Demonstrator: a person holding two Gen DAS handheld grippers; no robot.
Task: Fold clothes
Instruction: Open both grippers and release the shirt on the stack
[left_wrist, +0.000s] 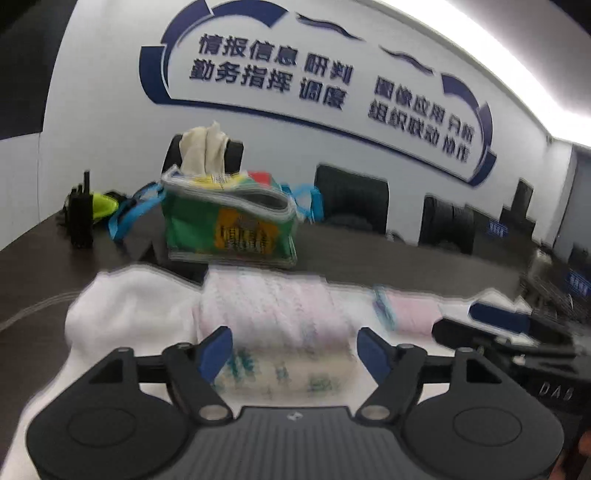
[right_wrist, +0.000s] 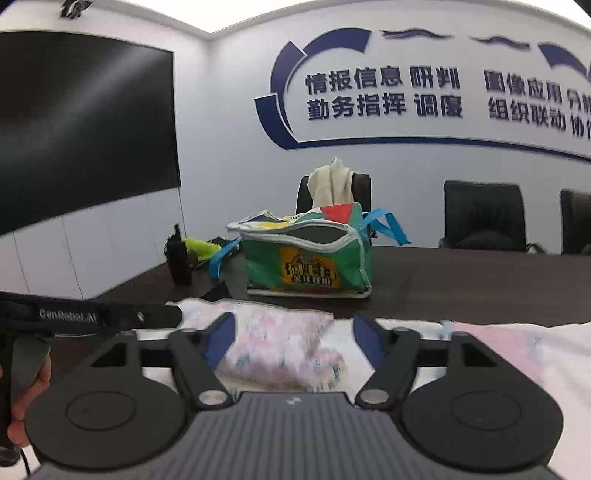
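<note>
Both tongs stood wide apart, nothing clamped. Left gripper (left_wrist: 295, 349) hung above a folded pink-and-white printed garment (left_wrist: 273, 317), blue pads (left_wrist: 216, 352) clear of the cloth; the garment lay just ahead of and between its fingers, on a white cloth (left_wrist: 122, 306) that spread to the tongs' left. Right of those tongs lay a second folded pink piece (left_wrist: 410, 314), and past it the right gripper's body with a blue pad showing. Right gripper (right_wrist: 293, 343) likewise hung over the same printed garment (right_wrist: 273, 343), which sat ahead between its fingers, not touched; a pink garment (right_wrist: 517, 350) lay to its right. The left gripper's black body crossed in from the left, with a hand (right_wrist: 26, 402) on its handle. Further ahead of both tongs, on the dark table (right_wrist: 461, 284), stood a green bag (right_wrist: 310, 262) with blue straps and cream cloth sticking out the top. A black radio (right_wrist: 179, 258) stood left of the bag. Black chairs (right_wrist: 484, 218) lined the far wall. Frames were motion-blurred.
</note>
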